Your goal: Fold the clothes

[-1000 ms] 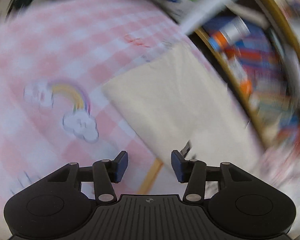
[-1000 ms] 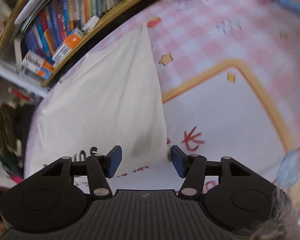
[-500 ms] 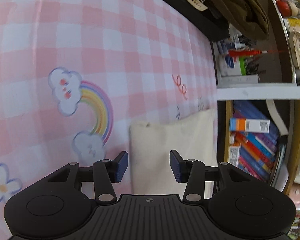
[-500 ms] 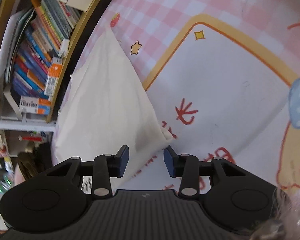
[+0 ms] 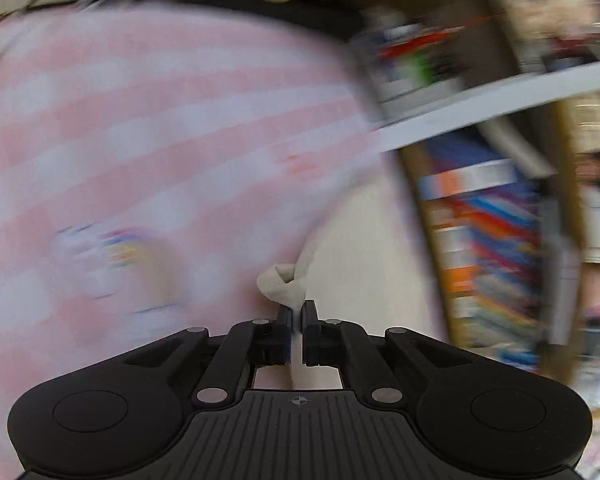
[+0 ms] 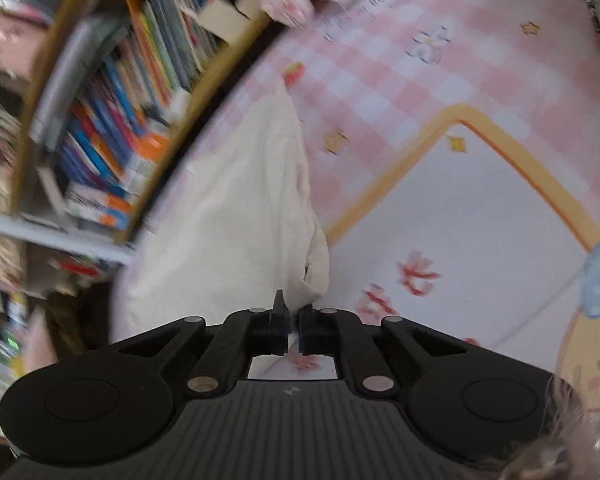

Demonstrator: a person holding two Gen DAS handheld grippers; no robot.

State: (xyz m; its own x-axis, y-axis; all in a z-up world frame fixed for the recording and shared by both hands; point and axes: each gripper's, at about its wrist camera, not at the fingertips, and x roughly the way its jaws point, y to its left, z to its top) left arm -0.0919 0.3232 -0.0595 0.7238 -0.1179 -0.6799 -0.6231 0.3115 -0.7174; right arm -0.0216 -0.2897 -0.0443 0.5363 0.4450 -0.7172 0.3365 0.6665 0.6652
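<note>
Two pinched corners, cream cloth (image 6: 236,208) bunched

The right gripper (image 6: 293,322) has its jaws closed on the near corner of a cream cloth (image 6: 236,216), which stretches away over a pink checked mat (image 6: 400,80). A bookshelf (image 6: 112,120) of colourful books, blurred, stands at the left.

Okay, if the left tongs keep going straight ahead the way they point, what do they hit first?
Likely the bunched cream cloth they already pinch; beyond it, blur hides the depth.
</note>
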